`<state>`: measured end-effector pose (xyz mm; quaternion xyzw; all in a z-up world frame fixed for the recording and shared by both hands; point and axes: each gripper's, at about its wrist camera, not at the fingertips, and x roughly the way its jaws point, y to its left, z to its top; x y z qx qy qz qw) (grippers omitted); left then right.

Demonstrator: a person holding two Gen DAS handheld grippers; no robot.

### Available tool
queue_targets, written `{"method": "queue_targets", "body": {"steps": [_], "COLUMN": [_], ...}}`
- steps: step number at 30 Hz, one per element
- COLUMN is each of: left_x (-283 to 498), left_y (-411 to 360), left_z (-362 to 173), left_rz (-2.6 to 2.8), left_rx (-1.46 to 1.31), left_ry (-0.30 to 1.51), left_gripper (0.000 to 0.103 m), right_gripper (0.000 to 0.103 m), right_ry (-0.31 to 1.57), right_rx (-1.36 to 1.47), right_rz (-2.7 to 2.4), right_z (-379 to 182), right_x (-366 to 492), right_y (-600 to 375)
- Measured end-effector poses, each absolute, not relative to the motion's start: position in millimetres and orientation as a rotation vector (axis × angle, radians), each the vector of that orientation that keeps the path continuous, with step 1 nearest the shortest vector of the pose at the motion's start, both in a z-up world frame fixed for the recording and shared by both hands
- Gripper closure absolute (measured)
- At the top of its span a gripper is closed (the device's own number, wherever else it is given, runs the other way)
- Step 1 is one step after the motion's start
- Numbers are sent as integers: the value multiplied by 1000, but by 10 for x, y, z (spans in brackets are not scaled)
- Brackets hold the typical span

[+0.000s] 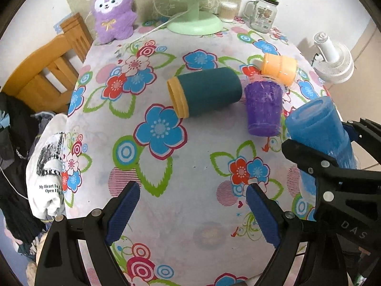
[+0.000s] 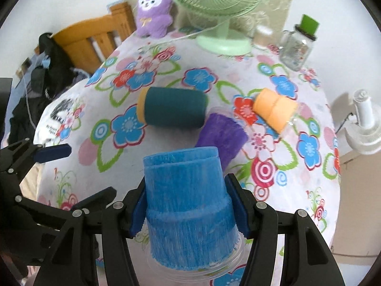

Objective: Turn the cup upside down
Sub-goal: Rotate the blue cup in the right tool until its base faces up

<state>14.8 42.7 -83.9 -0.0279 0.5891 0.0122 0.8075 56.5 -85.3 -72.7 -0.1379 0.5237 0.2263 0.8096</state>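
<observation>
My right gripper (image 2: 188, 205) is shut on a blue cup (image 2: 188, 205), its closed base pointing away from the camera and its clear rim toward me, held above the flowered tablecloth (image 2: 297, 202). The same blue cup (image 1: 319, 133) and right gripper (image 1: 333, 164) show at the right of the left wrist view. My left gripper (image 1: 193, 205) is open and empty over the cloth (image 1: 190, 166). A purple cup (image 1: 263, 108) (image 2: 221, 138), a teal cup (image 1: 204, 93) (image 2: 173, 109) and an orange cup (image 1: 279, 68) (image 2: 273, 108) lie on the table; the purple one stands base up.
A green fan (image 1: 195, 21), a purple plush toy (image 1: 113, 9), a glass jar with green lid (image 1: 263, 12) and a small container (image 1: 228, 10) stand at the back. A wooden chair (image 1: 47, 71) and clothes are at the left, a white fan (image 1: 333, 59) at the right.
</observation>
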Motion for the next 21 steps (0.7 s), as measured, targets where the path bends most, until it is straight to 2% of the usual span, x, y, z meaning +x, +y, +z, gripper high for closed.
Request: {"method": "queue_targets", "body": {"steps": [11, 21], "left_x": [93, 111], "left_y": [233, 146], "left_z": [-855, -1040], "left_rz": [-15, -55], "left_rx": [-3, -46], "left_ry": [1218, 1196], "left_gripper": [11, 11], "right_gripper": [39, 39], "right_ry": [978, 884], "right_rx": [-148, -72], "right_rz": [385, 333], "right_z": [-694, -911], "right_x": [405, 317], "right_y": [-1187, -1410]}}
